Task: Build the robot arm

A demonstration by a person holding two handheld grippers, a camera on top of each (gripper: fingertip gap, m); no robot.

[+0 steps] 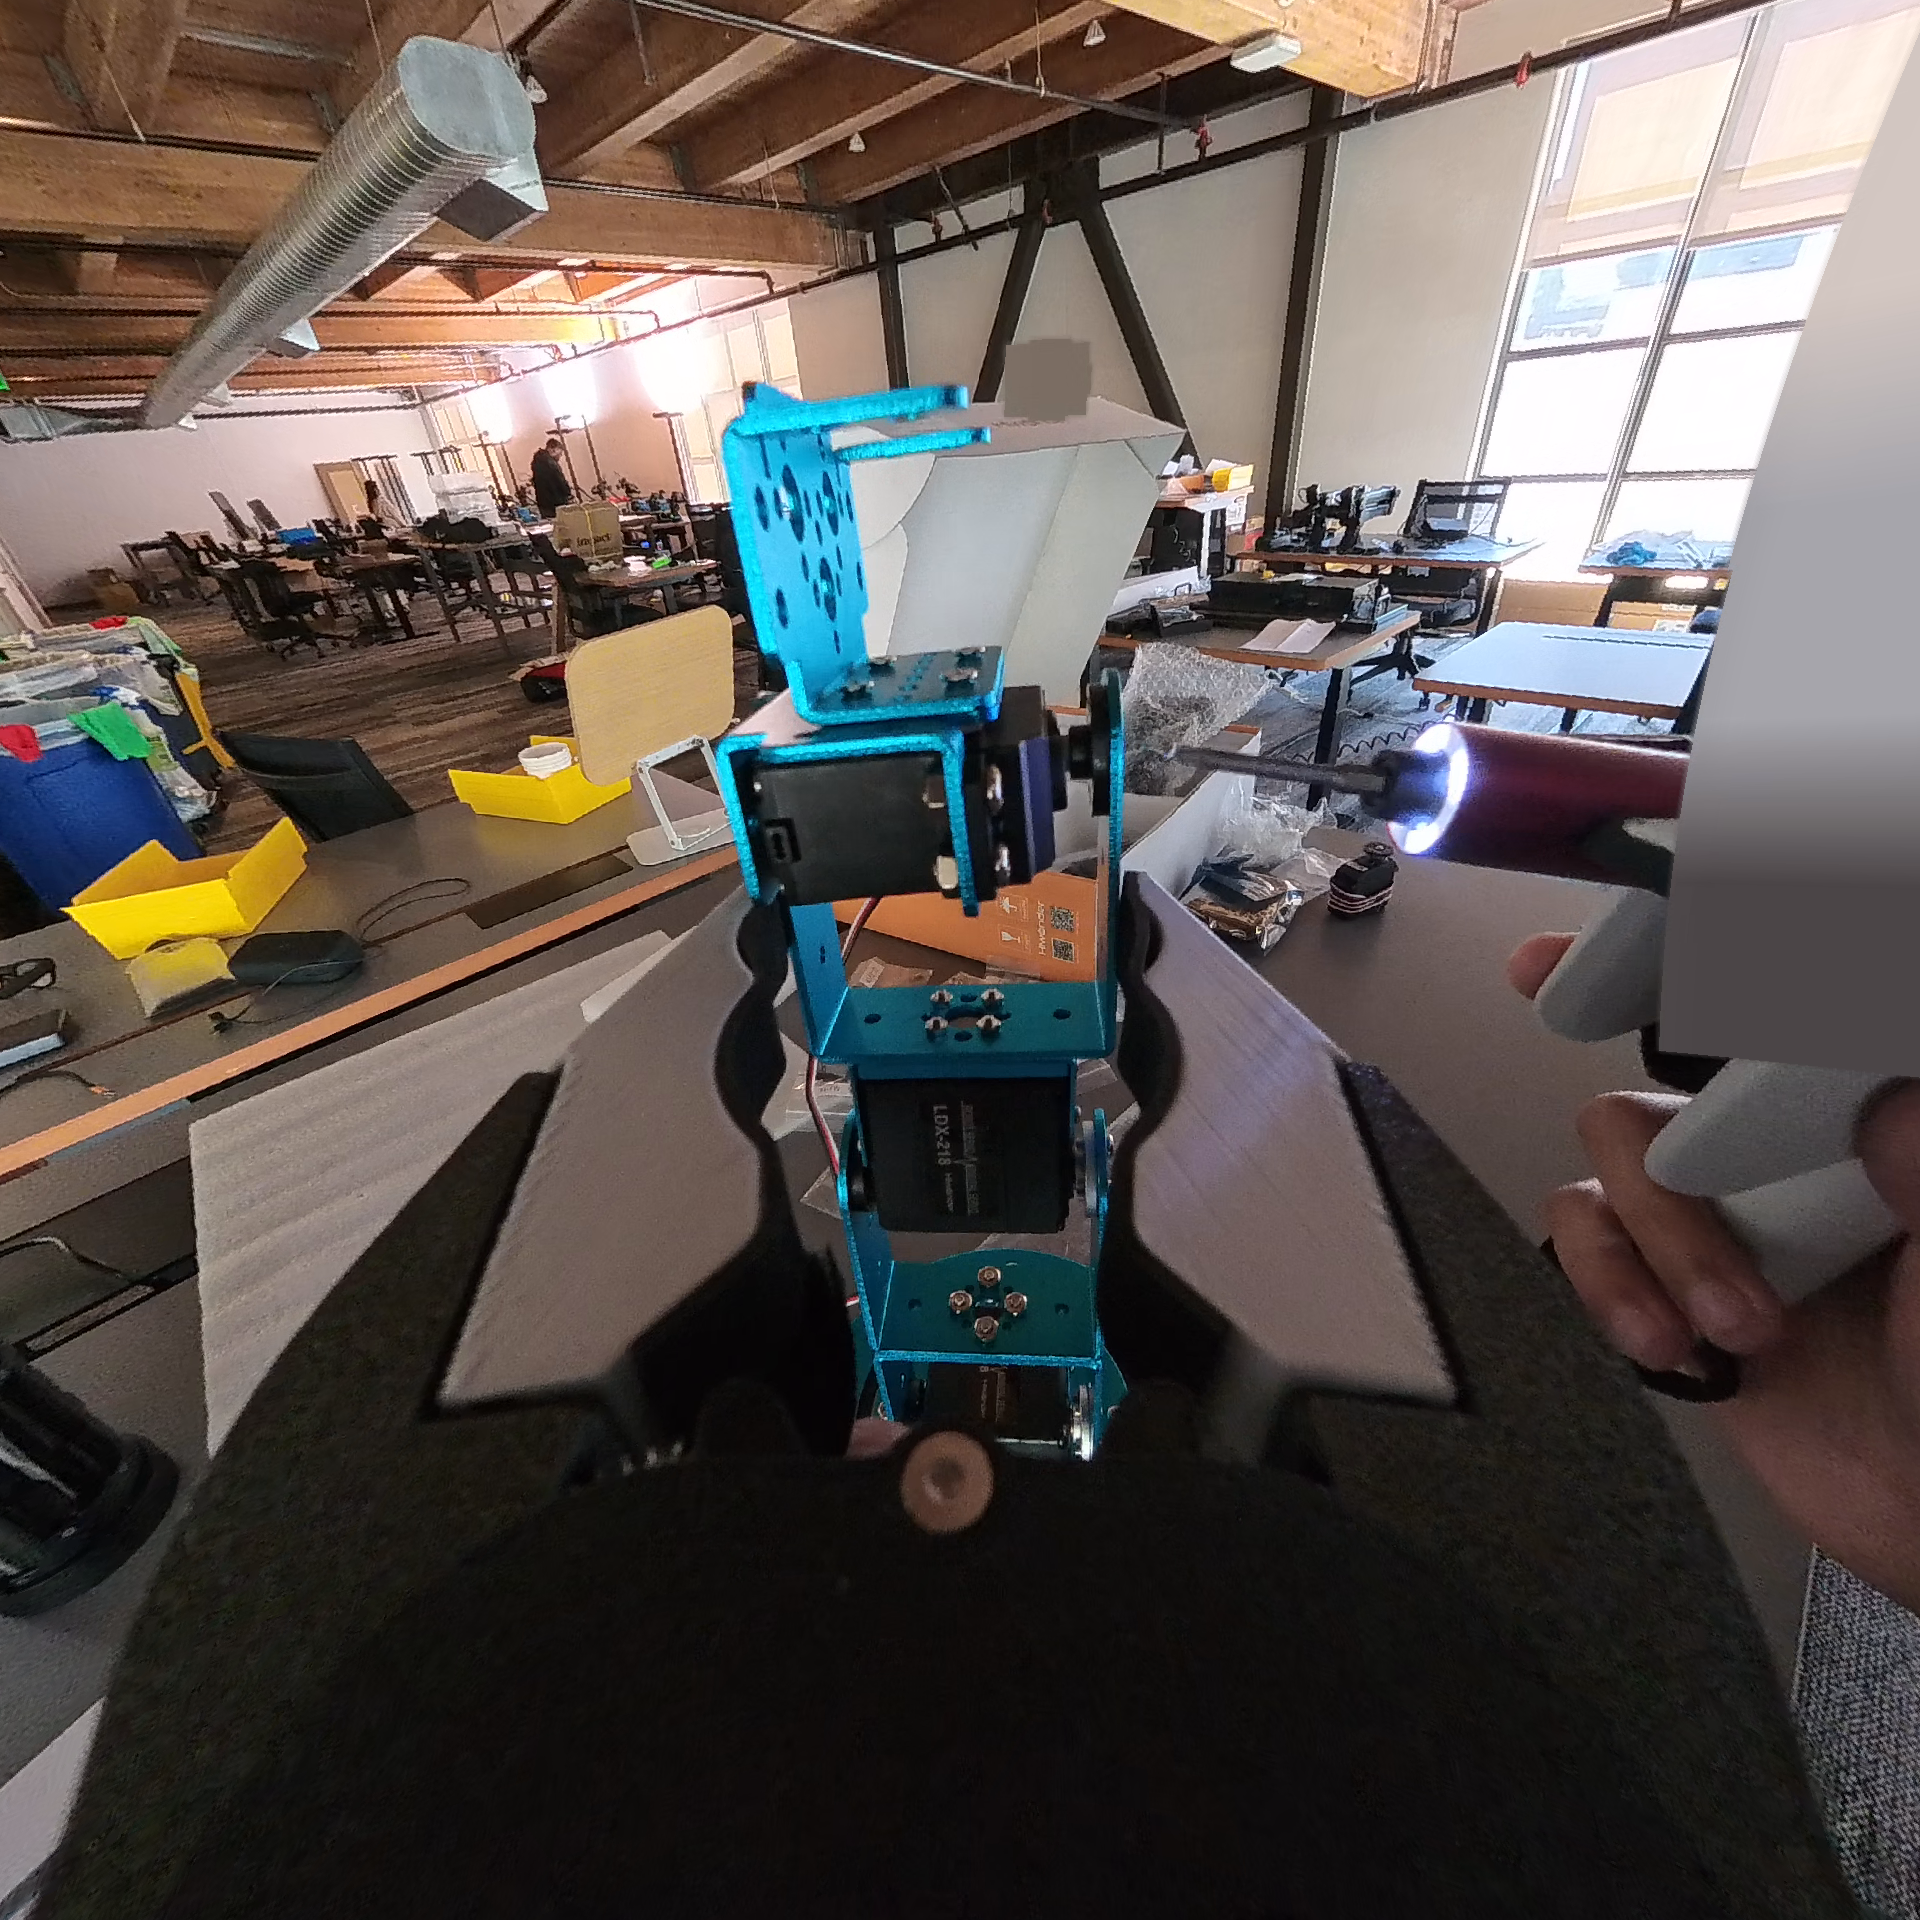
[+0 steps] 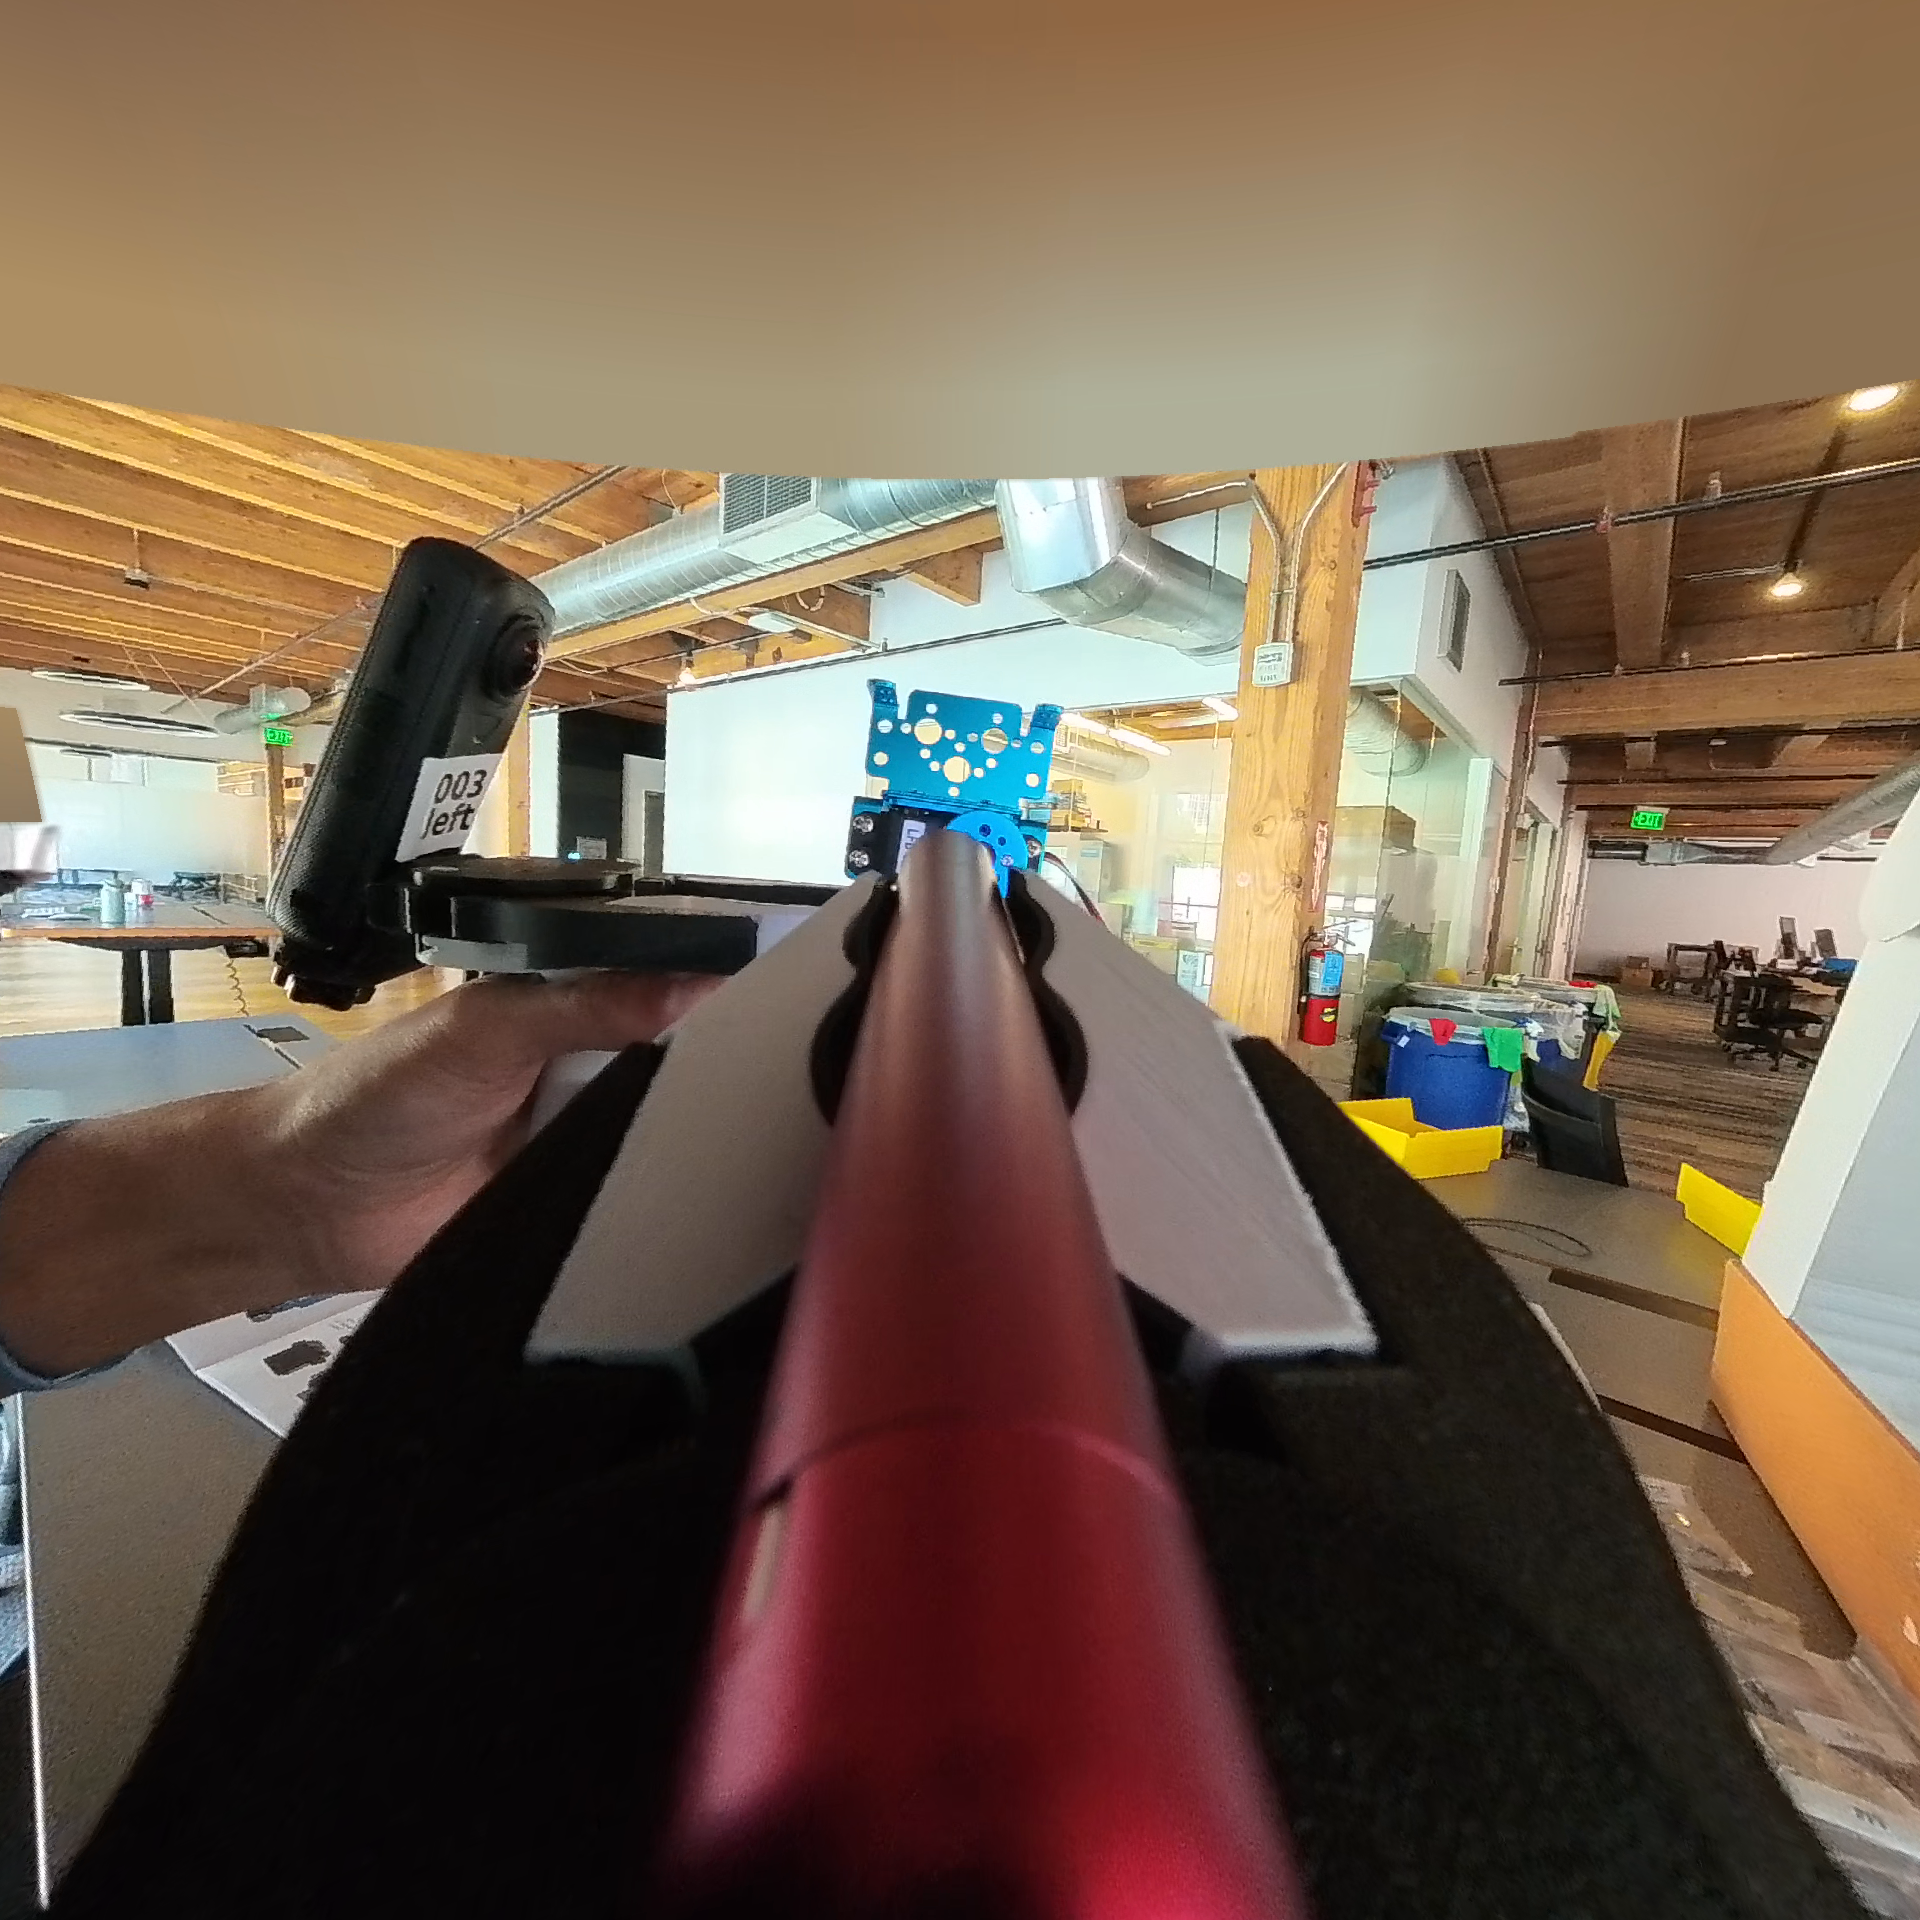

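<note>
My left gripper point(image 1: 945, 935) is shut on a robot-arm assembly point(image 1: 883, 821) of blue metal brackets and black servos, and holds it upright above the table. My right gripper point(image 2: 945, 894) is shut on a red electric screwdriver point(image 2: 935, 1351). In the left wrist view the screwdriver point(image 1: 1558, 800) comes in from the right with its light ring on. Its bit point(image 1: 1268, 769) points at the round horn on the side of the upper servo. The assembly point(image 2: 951, 764) shows just beyond the screwdriver's tip. The left gripper's camera point(image 2: 416, 769) and a hand point(image 2: 312, 1143) are at left.
A dark table point(image 1: 1455, 997) lies below, with a loose black servo point(image 1: 1361, 883), bags of parts point(image 1: 1247, 894) and an orange-and-white box point(image 2: 1818, 1403). Yellow bins point(image 1: 187, 894), a black mouse point(image 1: 296, 956) and a blue drum point(image 1: 73, 821) are to the left. A person's hand point(image 1: 1683, 1278) holds the right gripper.
</note>
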